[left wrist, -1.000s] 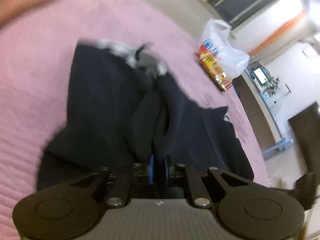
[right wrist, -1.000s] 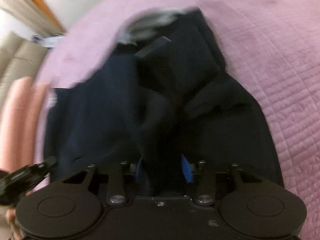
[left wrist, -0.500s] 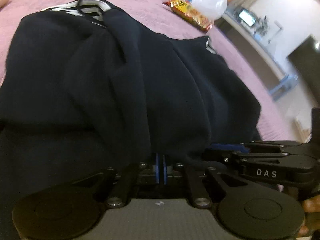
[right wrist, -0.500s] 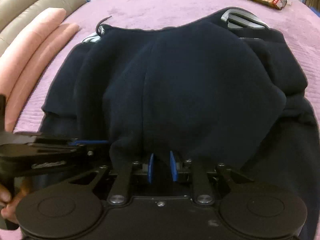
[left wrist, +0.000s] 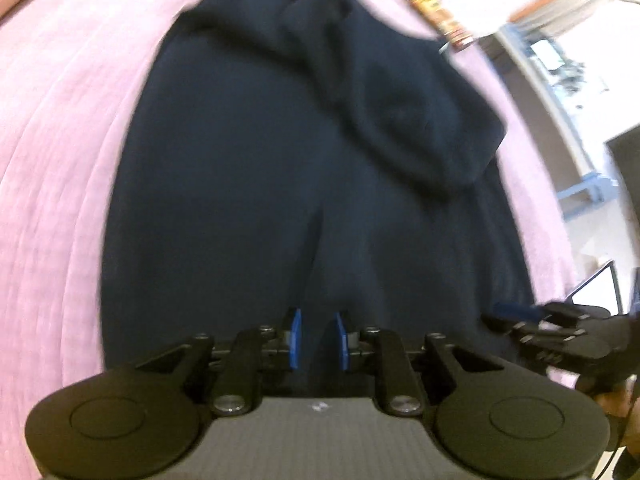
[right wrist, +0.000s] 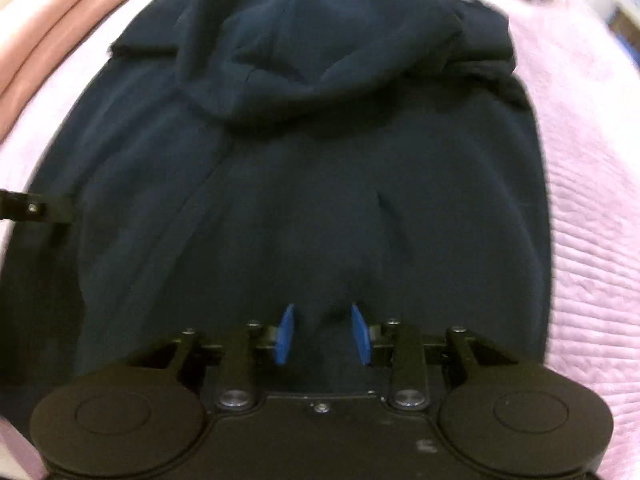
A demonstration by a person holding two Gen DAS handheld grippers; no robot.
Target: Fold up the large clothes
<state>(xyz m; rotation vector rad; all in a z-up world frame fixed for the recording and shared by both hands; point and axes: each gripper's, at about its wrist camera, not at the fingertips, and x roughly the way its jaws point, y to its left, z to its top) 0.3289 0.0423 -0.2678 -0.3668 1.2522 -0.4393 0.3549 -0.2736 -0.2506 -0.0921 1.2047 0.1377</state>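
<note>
A dark navy hooded garment [left wrist: 280, 152] lies spread on the pink quilted bed, its hood [left wrist: 424, 120] folded over the back. It also fills the right wrist view [right wrist: 312, 168], hood [right wrist: 316, 48] at the top. My left gripper [left wrist: 317, 340] is open just above the near hem, blue pads apart, nothing between them. My right gripper [right wrist: 322, 334] is open too, over the near hem. The right gripper shows at the right edge of the left wrist view [left wrist: 532, 320]. The left gripper's tip shows at the left edge of the right wrist view [right wrist: 36, 208].
The pink quilted bedspread [left wrist: 60, 140] surrounds the garment. A snack packet [left wrist: 440, 12] lies beyond the garment at the far side. Pink pillows [right wrist: 60, 32] lie along the far left in the right wrist view. Room furniture stands past the bed's right edge [left wrist: 584, 188].
Both grippers have let go of the dark fabric and opened. The garment, held up and bunched before, now lies flat on the bed. Both grippers have pulled back toward the near hem.
</note>
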